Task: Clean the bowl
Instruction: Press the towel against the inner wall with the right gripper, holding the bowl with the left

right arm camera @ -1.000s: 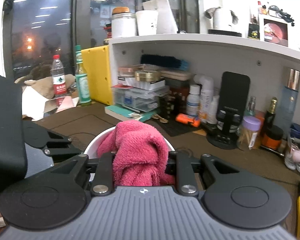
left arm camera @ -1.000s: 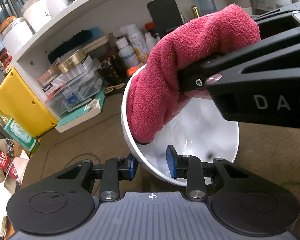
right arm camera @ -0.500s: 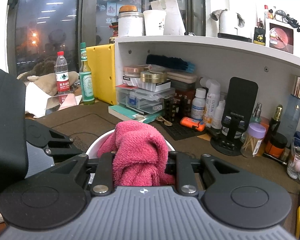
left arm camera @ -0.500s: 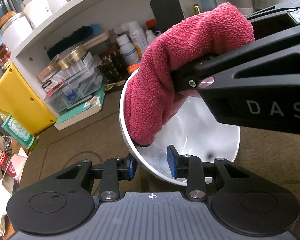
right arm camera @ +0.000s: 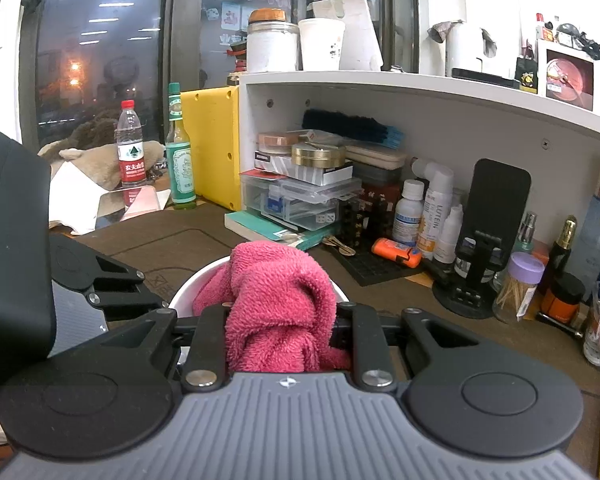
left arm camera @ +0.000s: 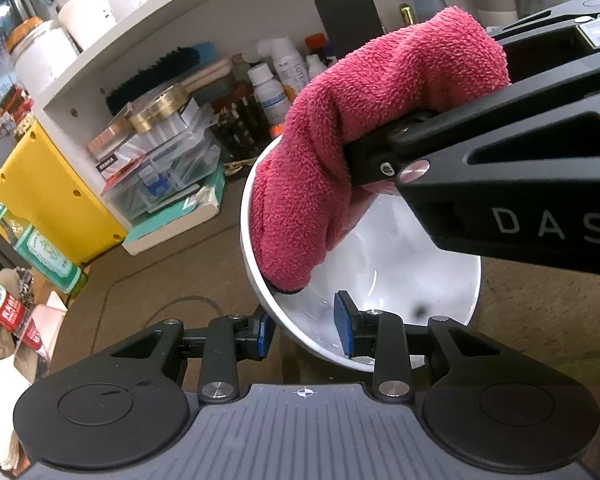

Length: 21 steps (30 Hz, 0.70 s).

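Observation:
A white bowl (left arm camera: 400, 264) is tilted toward the left wrist camera. My left gripper (left arm camera: 306, 330) is shut on its near rim, one blue pad inside and one outside. My right gripper (right arm camera: 280, 316) is shut on a pink towel (left arm camera: 364, 128), which hangs over the bowl's far-left rim and presses on its inner wall. A small dark speck (left arm camera: 420, 312) sits low in the bowl. In the right wrist view the towel (right arm camera: 280, 300) fills the jaws and only a strip of the bowl's rim (right arm camera: 196, 280) shows.
A brown mat (right arm camera: 172, 240) covers the table. A white shelf (right arm camera: 420, 88) stands behind, with bottles (right arm camera: 436, 208), plastic boxes (right arm camera: 300, 196), a phone stand (right arm camera: 484, 240) and a toothpick jar (right arm camera: 518, 284). A green bottle (right arm camera: 178, 152) and a water bottle (right arm camera: 131, 152) stand far left.
The towel and right gripper have slid slightly along the bowl's inner wall; both cameras have shifted a little. Both grips are unchanged.

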Each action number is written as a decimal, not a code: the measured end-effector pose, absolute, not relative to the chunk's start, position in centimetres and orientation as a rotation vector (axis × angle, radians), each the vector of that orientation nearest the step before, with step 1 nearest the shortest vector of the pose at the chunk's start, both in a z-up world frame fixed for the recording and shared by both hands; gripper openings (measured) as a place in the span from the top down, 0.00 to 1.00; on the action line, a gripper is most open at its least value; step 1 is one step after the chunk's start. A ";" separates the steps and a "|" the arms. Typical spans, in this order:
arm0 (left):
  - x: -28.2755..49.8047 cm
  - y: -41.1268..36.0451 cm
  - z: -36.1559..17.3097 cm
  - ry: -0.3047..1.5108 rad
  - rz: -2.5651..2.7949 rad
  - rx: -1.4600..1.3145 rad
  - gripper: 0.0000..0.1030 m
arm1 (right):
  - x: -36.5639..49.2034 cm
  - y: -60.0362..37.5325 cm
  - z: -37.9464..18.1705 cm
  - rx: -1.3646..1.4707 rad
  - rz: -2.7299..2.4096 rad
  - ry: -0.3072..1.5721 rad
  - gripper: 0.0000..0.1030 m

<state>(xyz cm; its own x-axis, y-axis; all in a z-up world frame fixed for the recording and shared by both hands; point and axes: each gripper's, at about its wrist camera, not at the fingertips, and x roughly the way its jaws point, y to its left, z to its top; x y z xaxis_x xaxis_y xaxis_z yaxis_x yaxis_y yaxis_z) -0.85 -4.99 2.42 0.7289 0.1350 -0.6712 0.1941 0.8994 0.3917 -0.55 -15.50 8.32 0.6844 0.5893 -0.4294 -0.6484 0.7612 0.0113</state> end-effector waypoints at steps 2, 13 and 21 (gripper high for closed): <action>-0.8 -5.1 2.4 0.761 -0.032 0.471 0.68 | -0.6 -15.9 8.2 -0.135 0.692 0.431 0.77; -0.2 -5.7 2.4 0.761 -0.021 0.517 0.67 | 0.1 -16.3 7.7 -0.098 0.678 0.441 0.77; 0.2 -5.9 2.4 0.766 -0.018 0.541 0.65 | 0.6 -16.3 7.6 -0.089 0.676 0.444 0.77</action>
<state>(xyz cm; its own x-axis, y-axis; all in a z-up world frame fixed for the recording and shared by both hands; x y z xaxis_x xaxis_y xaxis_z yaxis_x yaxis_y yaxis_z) 0.18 -5.88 2.43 0.7275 0.1771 -0.6629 0.2076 0.8640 0.4587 0.63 -16.33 7.59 0.6903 0.5855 -0.4251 -0.6228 0.7799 0.0627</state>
